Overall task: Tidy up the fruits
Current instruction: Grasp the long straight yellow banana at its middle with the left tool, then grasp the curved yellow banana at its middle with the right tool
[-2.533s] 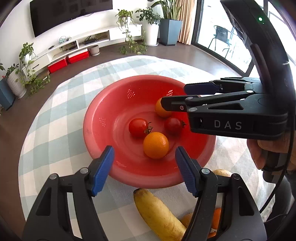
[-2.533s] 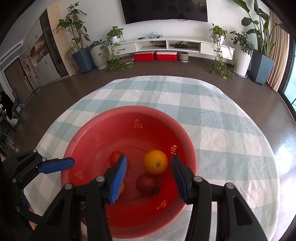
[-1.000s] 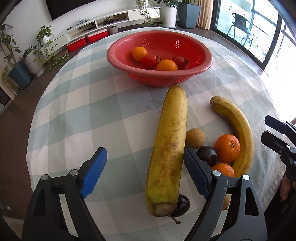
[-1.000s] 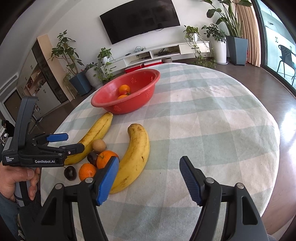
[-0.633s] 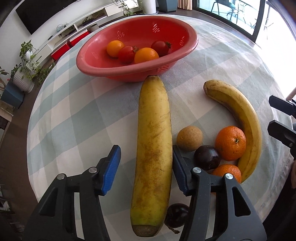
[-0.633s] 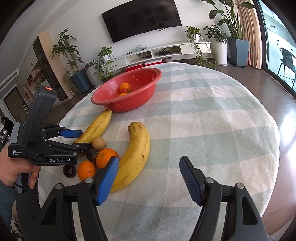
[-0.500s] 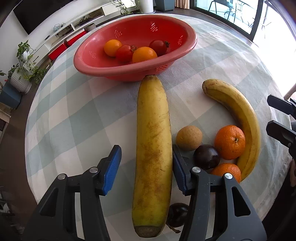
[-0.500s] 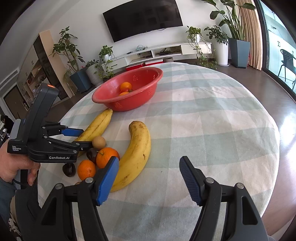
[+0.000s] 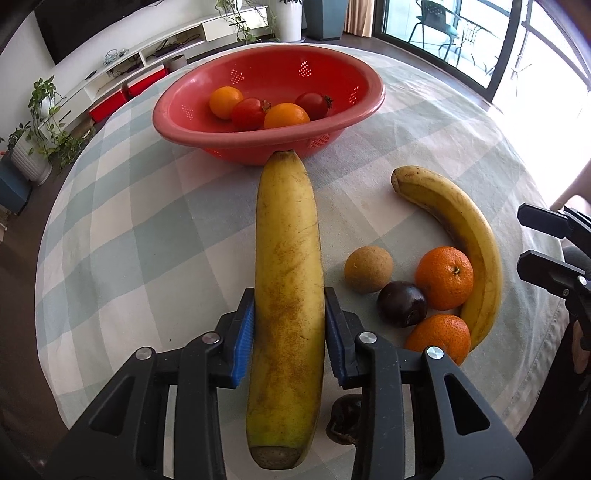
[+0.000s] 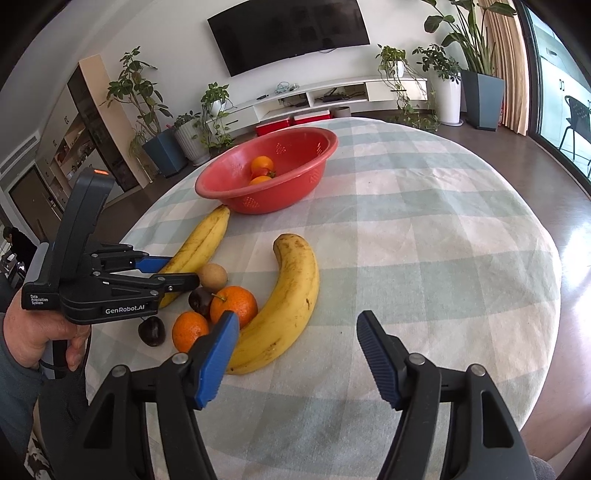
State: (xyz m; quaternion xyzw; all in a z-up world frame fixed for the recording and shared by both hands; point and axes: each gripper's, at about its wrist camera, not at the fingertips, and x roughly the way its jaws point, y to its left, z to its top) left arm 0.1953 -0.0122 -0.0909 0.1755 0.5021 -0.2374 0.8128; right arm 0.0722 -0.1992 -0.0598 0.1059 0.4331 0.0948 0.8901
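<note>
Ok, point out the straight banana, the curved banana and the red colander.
straight banana (image 9: 288,280), left wrist view, mid-length of its peel.
curved banana (image 10: 291,295), right wrist view, middle of its body.
red colander (image 9: 354,122), left wrist view, near rim.

A home living room. Ahead of the right gripper: wall television, low white media shelf, potted plants. Glass balcony door far right.
</note>
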